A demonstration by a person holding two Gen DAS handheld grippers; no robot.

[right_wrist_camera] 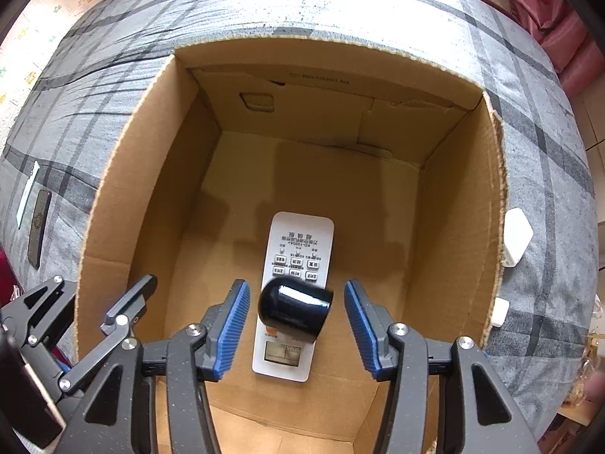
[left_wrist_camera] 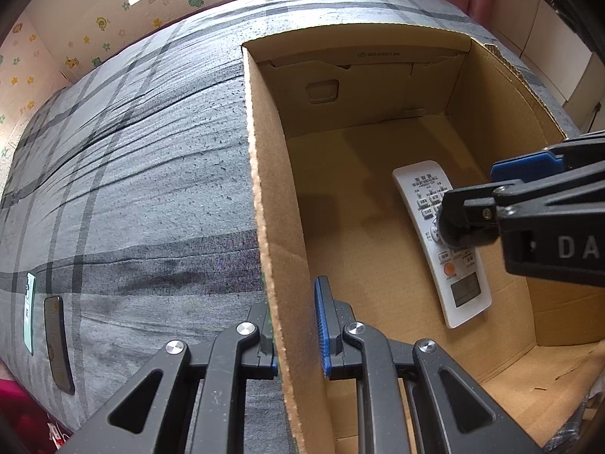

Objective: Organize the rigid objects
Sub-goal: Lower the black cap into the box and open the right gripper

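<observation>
Two tongs work: left tongs [left_wrist_camera: 298,325] clamped on the brown cardboard box's wall [left_wrist_camera: 264,196]; right tongs [right_wrist_camera: 297,325] apart, glossy black rounded cap [right_wrist_camera: 295,312] between, loose, light, slippery — grip its sides.

Black cap [right_wrist_camera: 295,310] hides remote's [right_wrist_camera: 293,257] buttons.

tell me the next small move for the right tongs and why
Probably lift the right tongs straight up out of the box. Their pads stand clear of the black cup, which sits on the remote inside, so the drop looks done.
</observation>
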